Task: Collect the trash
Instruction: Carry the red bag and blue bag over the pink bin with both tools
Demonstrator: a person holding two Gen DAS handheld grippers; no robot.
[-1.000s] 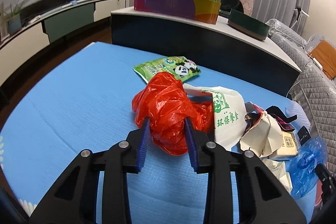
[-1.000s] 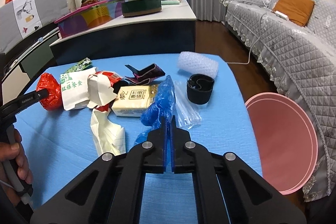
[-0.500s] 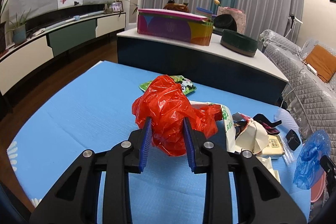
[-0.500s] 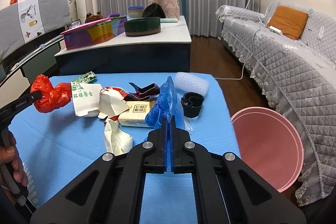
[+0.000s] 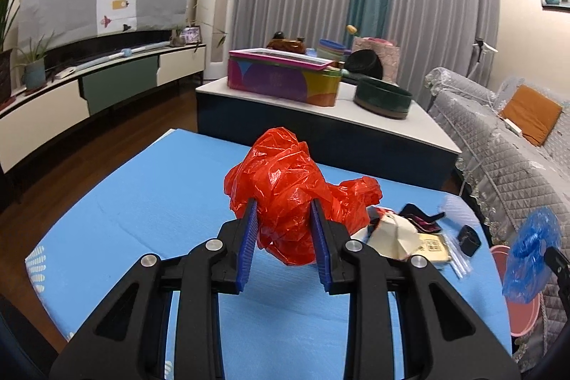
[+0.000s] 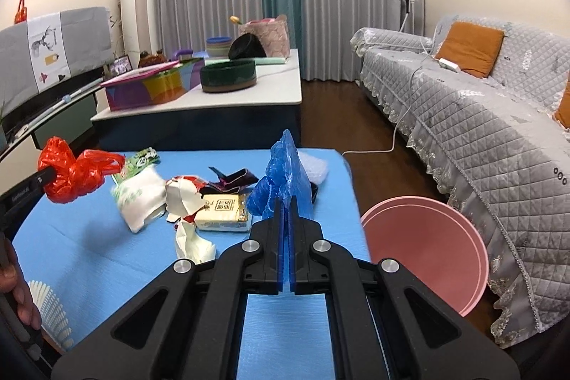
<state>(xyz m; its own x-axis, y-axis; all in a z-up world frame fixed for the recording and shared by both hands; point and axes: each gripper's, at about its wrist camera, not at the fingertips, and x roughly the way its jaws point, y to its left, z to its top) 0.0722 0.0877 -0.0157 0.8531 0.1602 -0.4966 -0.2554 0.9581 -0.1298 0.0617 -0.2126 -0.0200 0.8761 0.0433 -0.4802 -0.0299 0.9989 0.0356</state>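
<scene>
My left gripper (image 5: 284,221) is shut on a crumpled red plastic bag (image 5: 290,182), held up off the blue table mat (image 5: 149,194); the red bag (image 6: 71,171) also shows at the left of the right wrist view. My right gripper (image 6: 285,202) is shut on a blue plastic bag (image 6: 281,173), lifted above the mat; the blue bag (image 5: 527,255) hangs at the right edge of the left wrist view. More trash lies on the mat: a white paper bag (image 6: 140,198), torn white wrapping (image 6: 187,198), a yellow packet (image 6: 222,212), a green panda pouch (image 6: 144,159).
A pink round bin (image 6: 427,237) stands on the floor right of the mat, beside a grey quilted sofa (image 6: 481,116). Behind the mat is a low white-topped table (image 6: 249,88) with a colourful box (image 5: 281,81) and a dark green bowl (image 5: 383,97). A hand (image 6: 17,294) grips the left handle.
Both grippers have risen and tilted up, lifting the red bag and the blue bag clear of the mat. More of the room now shows behind them.
</scene>
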